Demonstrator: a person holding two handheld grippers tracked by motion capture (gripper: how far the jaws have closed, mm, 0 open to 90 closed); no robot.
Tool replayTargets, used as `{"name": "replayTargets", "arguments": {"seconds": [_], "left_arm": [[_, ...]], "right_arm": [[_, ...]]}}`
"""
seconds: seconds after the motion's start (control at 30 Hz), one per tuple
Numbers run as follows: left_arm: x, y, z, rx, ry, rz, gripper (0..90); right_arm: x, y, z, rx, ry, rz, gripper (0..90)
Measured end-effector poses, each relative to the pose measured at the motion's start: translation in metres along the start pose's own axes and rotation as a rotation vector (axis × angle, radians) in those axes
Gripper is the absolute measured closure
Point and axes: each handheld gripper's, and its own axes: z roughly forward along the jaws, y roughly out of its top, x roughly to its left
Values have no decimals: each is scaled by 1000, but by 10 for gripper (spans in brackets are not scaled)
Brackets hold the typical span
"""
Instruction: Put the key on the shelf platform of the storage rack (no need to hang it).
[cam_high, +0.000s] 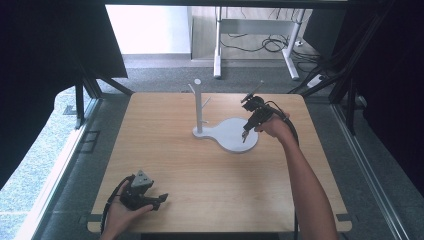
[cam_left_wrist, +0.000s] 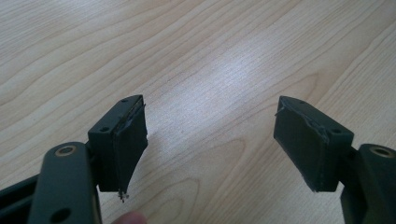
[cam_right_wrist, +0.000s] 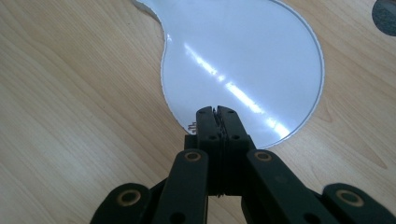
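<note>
While my left hand (cam_high: 117, 215) rests at the near left corner of the wooden table (cam_high: 200, 175), my right hand (cam_high: 275, 127) reaches out over the white stand (cam_high: 227, 135) toward the far right. I hold the right gripper (cam_high: 245, 134) tipped downward, its tip just above the round, wider end of the stand's flat base, on the side nearer to me. From the right gripper view the right gripper (cam_right_wrist: 217, 112) has its two black jaws pressed flat together with nothing caught between them, and the glossy white base (cam_right_wrist: 243, 56) spreads out beyond the tip, its curved edge passing just under the jaws. Whether the tip actually touches the base, I cannot tell.

The stand sits a little right of the table's centre, toward the far side. Its upright post (cam_high: 198, 107) rises from the narrow left end of the base and carries short pegs angled upward.

My left gripper (cam_high: 159, 201) lies low over the bare tabletop, pointing right, well apart from the stand. In the left gripper view the left gripper (cam_left_wrist: 210, 140) has its jaws spread wide, holding nothing, with plain wood grain between the pads (cam_left_wrist: 128, 140).
</note>
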Motion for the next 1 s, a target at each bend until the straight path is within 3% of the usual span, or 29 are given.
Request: {"name": "replayTargets", "arguments": {"seconds": [1.0], "left_arm": [[-1, 0, 0, 2, -10, 2, 259]], "right_arm": [[-7, 30, 37, 4, 4, 39, 899]]}}
